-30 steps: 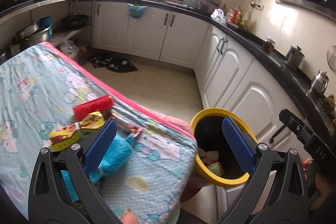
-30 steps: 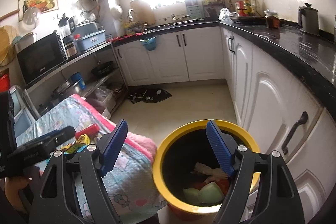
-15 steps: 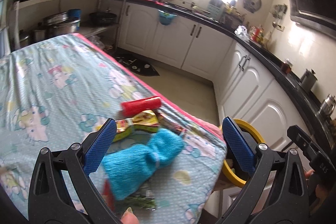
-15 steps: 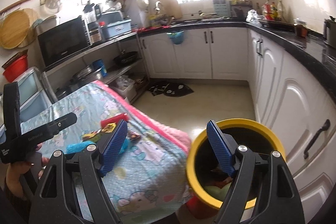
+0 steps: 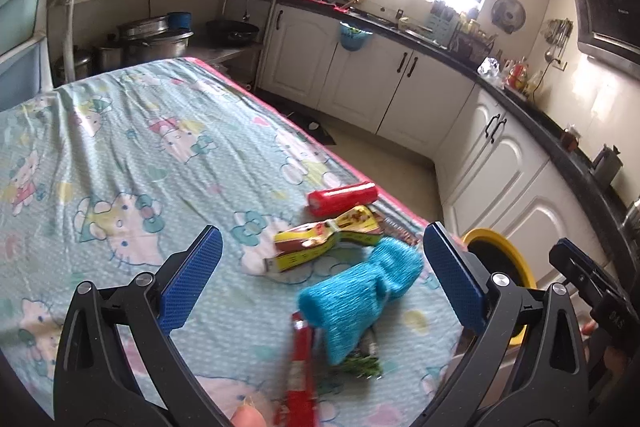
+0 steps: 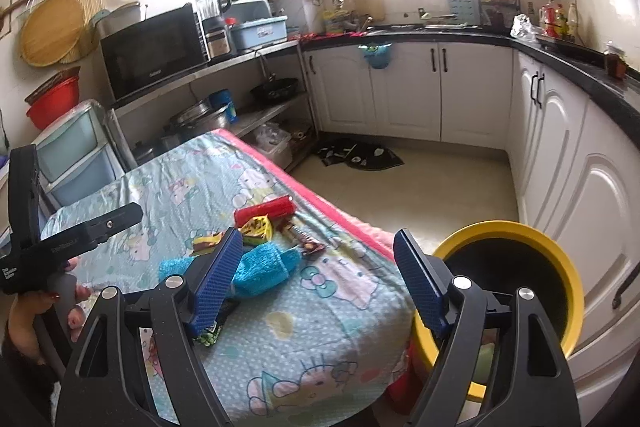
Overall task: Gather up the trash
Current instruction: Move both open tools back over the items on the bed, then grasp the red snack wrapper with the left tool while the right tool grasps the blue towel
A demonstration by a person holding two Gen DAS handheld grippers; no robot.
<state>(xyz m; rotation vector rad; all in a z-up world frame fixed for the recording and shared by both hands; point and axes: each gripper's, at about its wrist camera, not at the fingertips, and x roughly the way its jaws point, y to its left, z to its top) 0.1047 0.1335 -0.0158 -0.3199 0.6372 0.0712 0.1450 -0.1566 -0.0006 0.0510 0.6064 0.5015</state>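
Trash lies near the table's right corner on a cartoon-print cloth (image 5: 132, 163): a red roll (image 5: 343, 198), a yellow-and-red wrapper (image 5: 320, 239), a blue crepe bundle (image 5: 360, 287), a red packet (image 5: 300, 367) and a green scrap (image 5: 362, 365). My left gripper (image 5: 320, 279) hangs open above them, nothing between its blue pads. The yellow-rimmed bin (image 6: 516, 291) stands on the floor beside the table. My right gripper (image 6: 320, 279) is open and empty over the table's edge, with the blue bundle (image 6: 264, 269), red roll (image 6: 264, 211) and a brown wrapper (image 6: 300, 237) ahead of it.
White cabinets (image 6: 436, 91) under a black counter run along the back and right. A steel shelf with a microwave (image 6: 152, 51) and pots stands behind the table. A dark mat (image 6: 360, 155) lies on the floor. Plastic drawers (image 6: 72, 155) stand at left.
Both views have swung left from the bin toward the table. The trash pile now sits between the left gripper's fingers in view; the bin has slid to the right edge.
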